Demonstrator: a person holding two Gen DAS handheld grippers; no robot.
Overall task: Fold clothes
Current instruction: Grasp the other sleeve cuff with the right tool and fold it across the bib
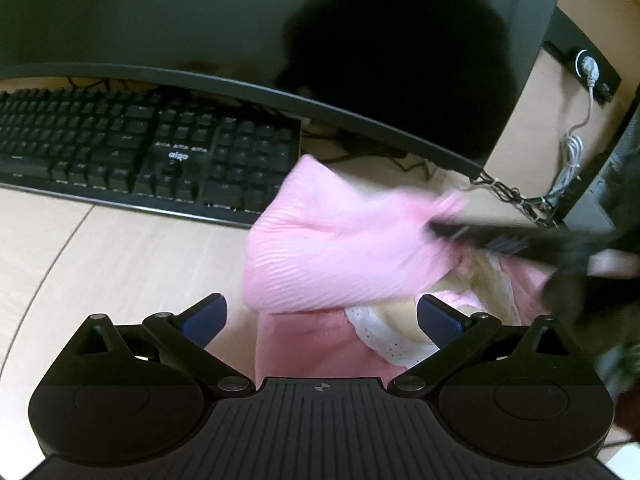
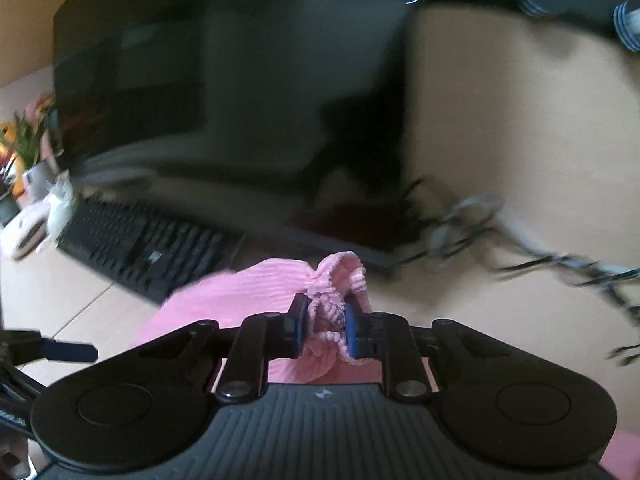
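A pink ribbed garment (image 1: 340, 248) with a white lace trim (image 1: 384, 340) lies on the pale wooden desk (image 1: 100, 264), one flap lifted and blurred. My left gripper (image 1: 322, 314) hovers just above its near part, jaws wide apart and empty. The right gripper comes in from the right of the left wrist view as a dark blurred shape (image 1: 500, 240) with a corner of the pink cloth in it. In the right wrist view my right gripper (image 2: 322, 326) is shut on a bunched pink cuff (image 2: 340, 276), the cloth squeezed between the blue pads (image 2: 349, 330).
A black keyboard (image 1: 152, 148) lies at the back left under a dark monitor (image 1: 280, 40). Tangled cables (image 1: 520, 196) and a white cord (image 1: 572, 152) sit at the back right. Small plants and a white object (image 2: 28, 152) stand at the far left of the desk.
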